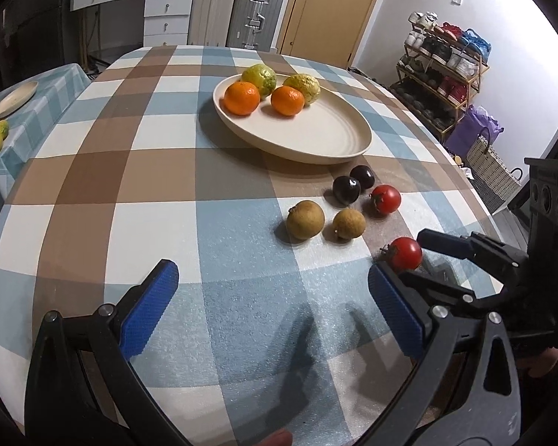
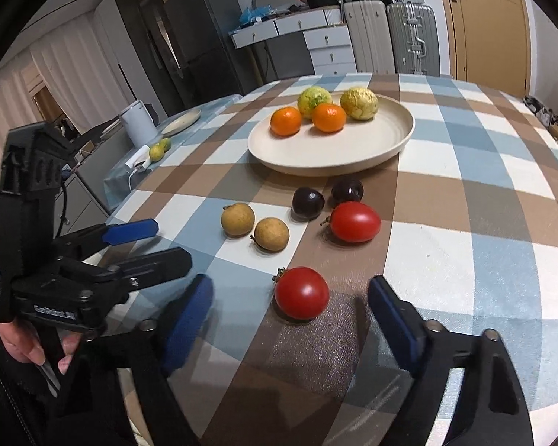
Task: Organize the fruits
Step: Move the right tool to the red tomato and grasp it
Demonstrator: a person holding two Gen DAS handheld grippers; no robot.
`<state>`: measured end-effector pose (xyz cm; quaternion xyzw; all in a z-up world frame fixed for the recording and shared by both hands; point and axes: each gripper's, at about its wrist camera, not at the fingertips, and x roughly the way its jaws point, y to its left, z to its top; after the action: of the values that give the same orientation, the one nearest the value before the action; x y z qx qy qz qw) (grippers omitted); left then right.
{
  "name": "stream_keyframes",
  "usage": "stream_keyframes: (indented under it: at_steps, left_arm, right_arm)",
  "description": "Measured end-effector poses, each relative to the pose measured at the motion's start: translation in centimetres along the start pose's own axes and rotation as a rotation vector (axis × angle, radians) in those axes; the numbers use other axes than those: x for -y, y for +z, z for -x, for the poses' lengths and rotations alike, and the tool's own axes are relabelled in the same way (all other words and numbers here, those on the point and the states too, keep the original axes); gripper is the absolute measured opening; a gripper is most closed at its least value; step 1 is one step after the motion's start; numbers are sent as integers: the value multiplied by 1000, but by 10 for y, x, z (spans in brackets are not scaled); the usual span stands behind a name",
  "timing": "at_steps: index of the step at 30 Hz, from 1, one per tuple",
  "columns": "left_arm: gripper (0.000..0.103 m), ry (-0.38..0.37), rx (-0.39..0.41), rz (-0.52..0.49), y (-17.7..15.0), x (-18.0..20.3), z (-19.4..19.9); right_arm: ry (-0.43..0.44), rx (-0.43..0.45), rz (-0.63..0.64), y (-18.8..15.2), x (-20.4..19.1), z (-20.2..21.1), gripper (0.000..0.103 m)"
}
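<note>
now | right claw [image 2: 286, 316] wide apart, holding nothing, straddling near tomato [image 2: 302, 293] on cloth, short of plate [image 2: 331, 156] | left claw [image 1: 271, 297] wide, empty | risk: round tomato rolls off if pads meet off-centre

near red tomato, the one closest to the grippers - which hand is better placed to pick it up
Right. The right gripper is open with the near tomato lying just ahead, between its fingers. The left gripper is open over bare cloth, with that tomato off to its side.
</note>
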<state>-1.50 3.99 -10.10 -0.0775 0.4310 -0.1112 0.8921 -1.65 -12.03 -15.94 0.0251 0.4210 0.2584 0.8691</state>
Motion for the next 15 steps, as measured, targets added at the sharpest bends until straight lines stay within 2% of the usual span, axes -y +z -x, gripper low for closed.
stream_keyframes:
  at_steps: [1,3,5,6,8,11,12,13,15]
  left_arm:
    - [102,0,-1,2,1,-1,0]
    - [102,0,0,7,2,-2,0]
    - [102,-2,1,12,3,-3,0]
    - [102,-2,1,12,3,-3,0]
    - [102,1,4,9,5,-3,1]
    - [102,6,8,6,7,-3,1]
    - [102,7,8,6,8,-3,1]
    - [102,7,6,5,9,-3,1]
    - [102,10,2,1,10,-2,-1]
  right_arm:
    - [5,-2,1,0,0,-1,82]
    - [22,-3,4,-1,0,0,70]
    - [13,-7,3,-1,0,-1,66]
    - [13,-12,-1,-1,0,-3,59]
    - [6,-22,-7,-1,1,-5,52]
    - [-4,-23,-19,-2,3,-6,44]
    - [-14,-21,-27,-2,4,-6,34]
    - [-20,-21,-33,-2,6,-7,30]
    - [-5,-18,-51,-1,9,-6,30]
